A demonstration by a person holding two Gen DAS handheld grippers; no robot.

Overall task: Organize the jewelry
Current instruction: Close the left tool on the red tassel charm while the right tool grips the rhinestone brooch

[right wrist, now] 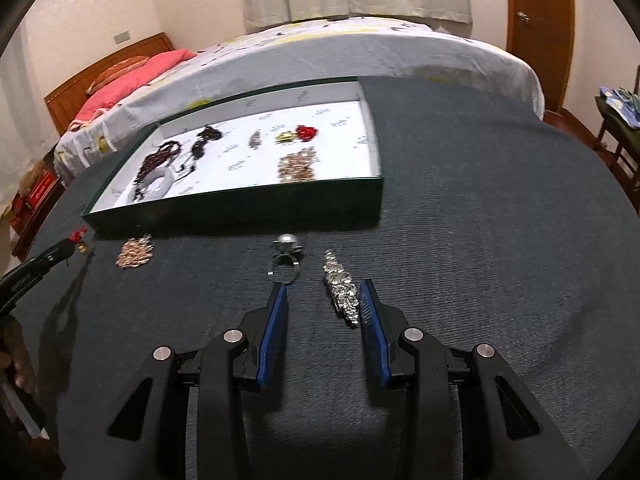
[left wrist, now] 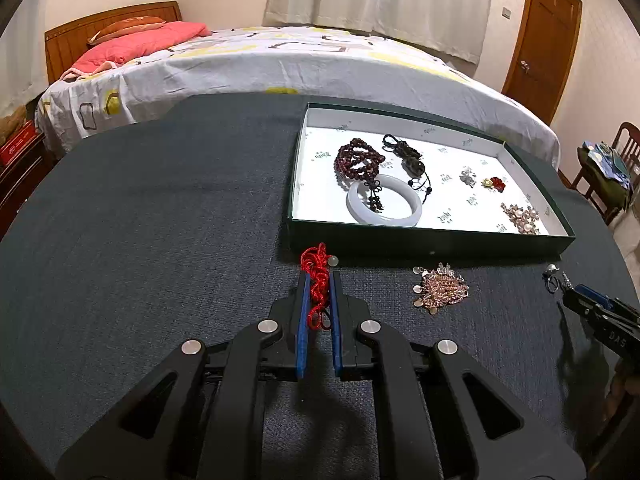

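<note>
My left gripper (left wrist: 318, 280) is shut on a red cord necklace (left wrist: 317, 280) with a pale bead, just in front of the green box (left wrist: 432, 242). The box's white floor holds dark red beads (left wrist: 357, 162), a white bangle (left wrist: 384, 205), a dark pendant, brooches and a pink-gold piece. A pink-gold brooch (left wrist: 440, 288) lies on the cloth to the right. My right gripper (right wrist: 323, 290) is open; a silver crystal piece (right wrist: 341, 293) lies against its right finger and a pearl ring (right wrist: 286, 256) sits off its left fingertip.
The table has a dark grey cloth (left wrist: 160, 240). A bed (left wrist: 280, 64) stands right behind the table. A wooden door (left wrist: 544, 36) is at the back right and a chair with cloths (right wrist: 620, 120) at the right.
</note>
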